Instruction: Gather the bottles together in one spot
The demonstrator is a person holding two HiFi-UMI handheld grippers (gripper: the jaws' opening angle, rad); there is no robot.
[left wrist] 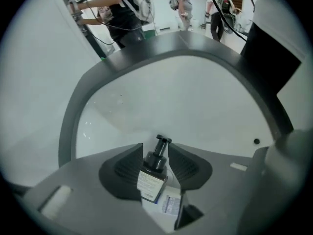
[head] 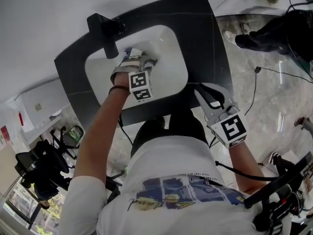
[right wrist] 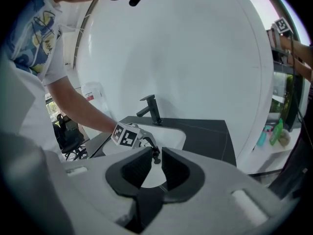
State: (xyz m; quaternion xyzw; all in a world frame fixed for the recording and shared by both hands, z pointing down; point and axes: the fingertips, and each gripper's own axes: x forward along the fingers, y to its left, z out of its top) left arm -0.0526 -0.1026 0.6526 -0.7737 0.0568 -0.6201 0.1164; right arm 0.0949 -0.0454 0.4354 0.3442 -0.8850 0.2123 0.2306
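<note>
Closest to you, your right hand-held gripper (head: 204, 93) hangs over the near edge of the dark counter (head: 205, 38). Its jaws are a little apart and hold nothing; through the gap you see only the sink beyond.

Past it, the white sink (head: 171, 48) is set into the counter, and your left arm (head: 100, 126) reaches forward into it. Your left hand-held gripper (left wrist: 155, 148) is down in the basin, on the side toward the faucet (head: 105, 31), with its jaws parted. The dark pump bottle (left wrist: 154, 164), which has a white label, sits between them inside the sink. Its pump head pokes out just past the fingertips. A gap shows to the right of the bottle's neck, so the pads are not clamping it. Whether the left pad touches the bottle's body is not clear.

Beyond that gripper, the black faucet rises from the counter at the sink's back rim. The white wall (right wrist: 195, 58) stands behind it.
</note>
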